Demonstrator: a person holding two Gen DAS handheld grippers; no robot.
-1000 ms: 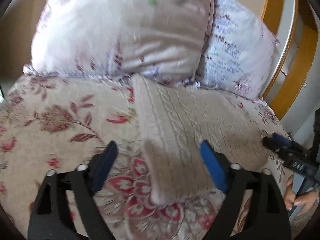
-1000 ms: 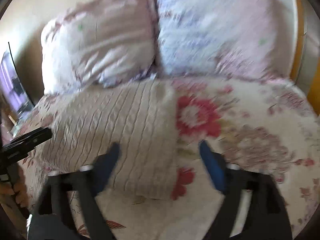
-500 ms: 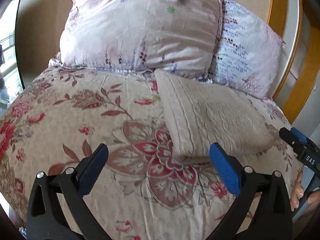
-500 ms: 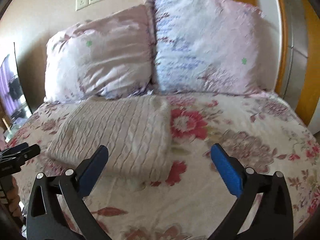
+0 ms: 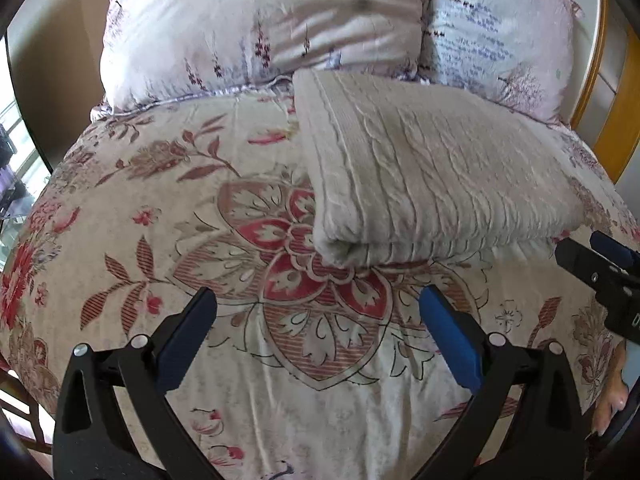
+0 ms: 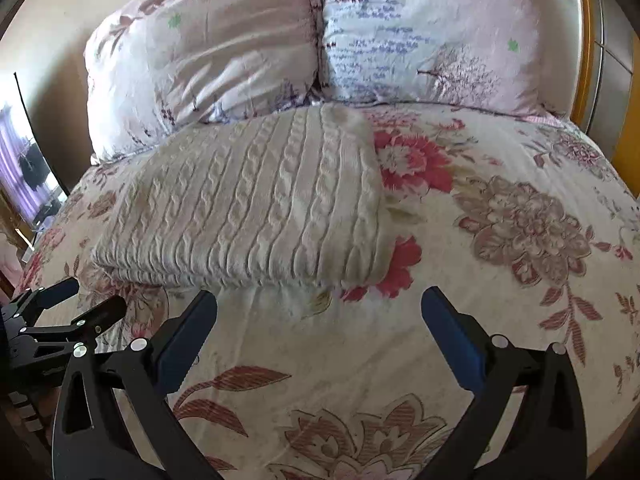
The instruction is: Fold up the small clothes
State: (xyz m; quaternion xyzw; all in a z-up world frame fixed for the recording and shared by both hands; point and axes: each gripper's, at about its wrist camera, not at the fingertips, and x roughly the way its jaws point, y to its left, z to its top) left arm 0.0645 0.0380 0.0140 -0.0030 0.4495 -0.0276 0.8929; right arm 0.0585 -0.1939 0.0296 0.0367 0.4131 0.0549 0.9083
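Note:
A cream cable-knit sweater (image 5: 432, 184) lies folded into a thick rectangle on the floral bedspread (image 5: 168, 208), its far edge against the pillows. It also shows in the right wrist view (image 6: 256, 204). My left gripper (image 5: 316, 312) is open and empty, just in front of the sweater's near left corner. My right gripper (image 6: 318, 308) is open and empty, just in front of the sweater's near right corner. The right gripper also shows at the right edge of the left wrist view (image 5: 600, 264); the left gripper shows at the left edge of the right wrist view (image 6: 68, 304).
Two pillows stand behind the sweater, a pink one (image 5: 256, 20) and a blue-printed one (image 5: 496, 36). A wooden headboard (image 5: 612, 92) rises on the right. The bedspread (image 6: 500, 264) stretches right of the sweater. A screen (image 6: 28, 168) stands at the left.
Both grippers pulled back from the sweater and then moved in toward it again. The sweater left the left jaws and lies folded on the bed.

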